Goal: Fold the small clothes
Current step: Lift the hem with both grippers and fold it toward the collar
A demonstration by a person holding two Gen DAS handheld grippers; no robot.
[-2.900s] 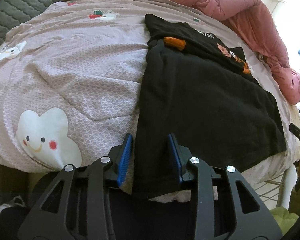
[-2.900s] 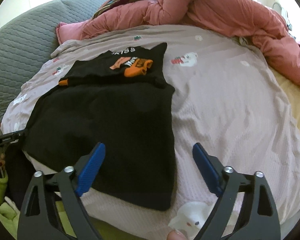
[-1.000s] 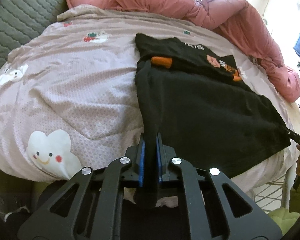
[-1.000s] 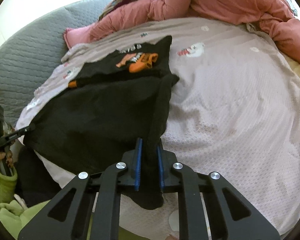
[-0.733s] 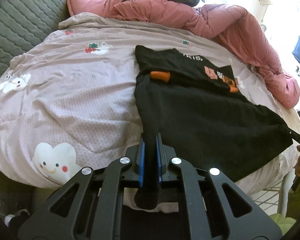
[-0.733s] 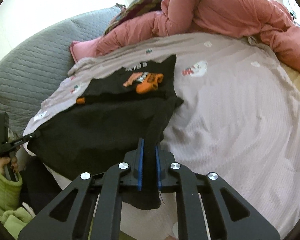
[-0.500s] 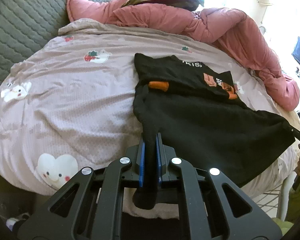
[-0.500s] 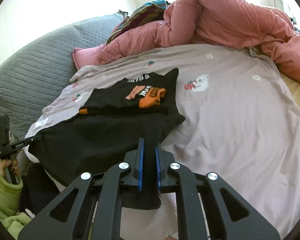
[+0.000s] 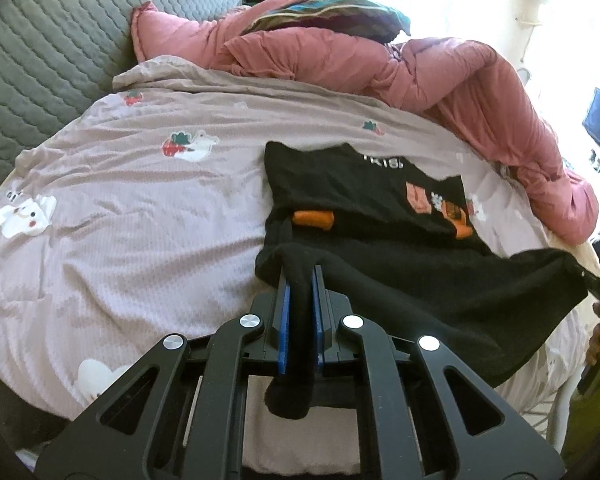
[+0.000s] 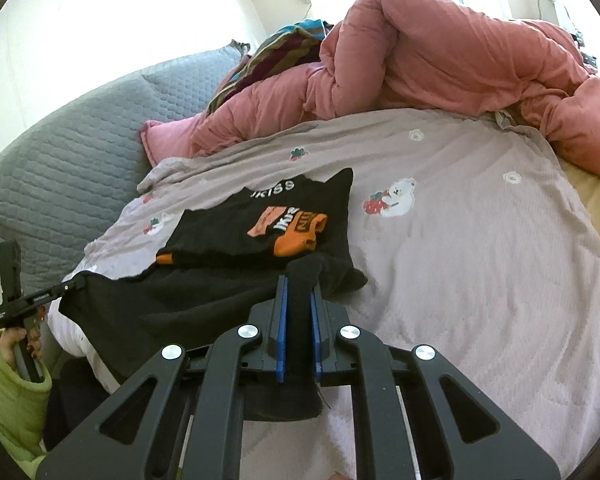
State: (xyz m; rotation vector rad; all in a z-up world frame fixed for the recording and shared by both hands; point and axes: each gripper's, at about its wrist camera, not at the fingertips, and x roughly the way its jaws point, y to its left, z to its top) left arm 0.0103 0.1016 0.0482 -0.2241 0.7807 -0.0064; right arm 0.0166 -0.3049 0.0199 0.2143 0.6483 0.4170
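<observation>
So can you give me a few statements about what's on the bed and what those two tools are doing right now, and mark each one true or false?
1. Both tools pinch the black garment. True: the left tool and the right tool are each shut on a near corner of it.
2. The garment carries orange patches. True.
3. The garment lies on bare wooden floor. False: it lies on a pinkish patterned bedcover.
4. The pink duvet covers the garment. False: it is bunched up at the far side of the bed, apart from the garment.
5. The person's sleeve is red. False: it is light green.
</observation>
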